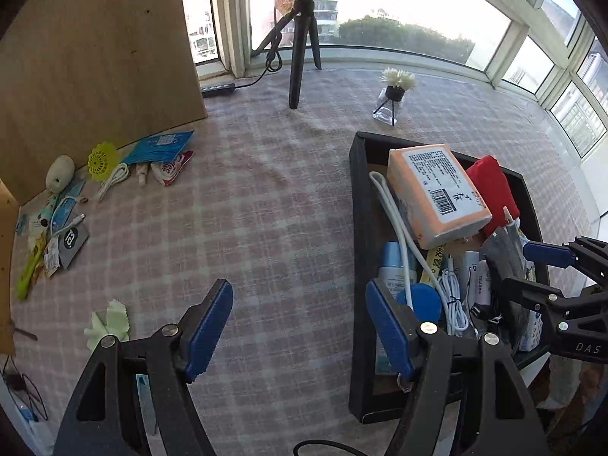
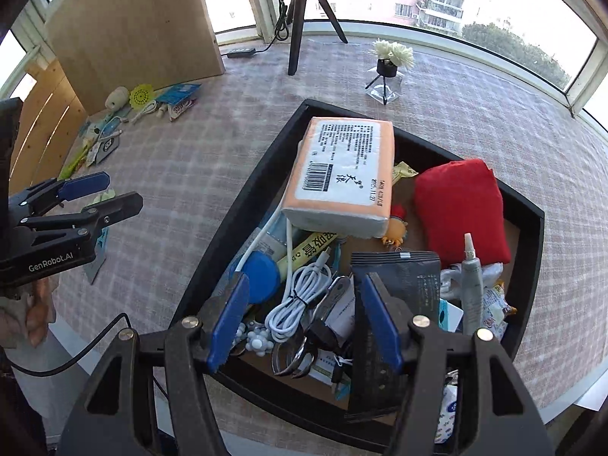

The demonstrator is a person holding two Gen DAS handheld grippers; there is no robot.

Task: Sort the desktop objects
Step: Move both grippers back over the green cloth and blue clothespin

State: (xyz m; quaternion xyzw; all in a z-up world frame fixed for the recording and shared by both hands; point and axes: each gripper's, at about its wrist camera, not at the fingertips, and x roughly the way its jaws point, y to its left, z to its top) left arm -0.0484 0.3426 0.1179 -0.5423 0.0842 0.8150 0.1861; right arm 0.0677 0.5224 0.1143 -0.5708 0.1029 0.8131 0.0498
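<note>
**Black tray holds the pile; both tongs empty**

Black tray [image 2: 243, 197] is crammed: tissue pack [image 2: 342, 174] on top, cable [image 2: 296, 296] below. Right tongs [image 2: 304, 319] gape wide over it, likely choosing. Left tongs [image 1: 300, 326] gape empty above tabletop [image 1: 266, 209]; sorted items [image 1: 102, 174] line the far board.

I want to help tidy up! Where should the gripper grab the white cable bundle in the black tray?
Probably grip the white cable bundle across its tied middle, coming from above with the right gripper. The black tie pinches the loops narrow there, and the bundle lies flat with its top uncovered.
</note>
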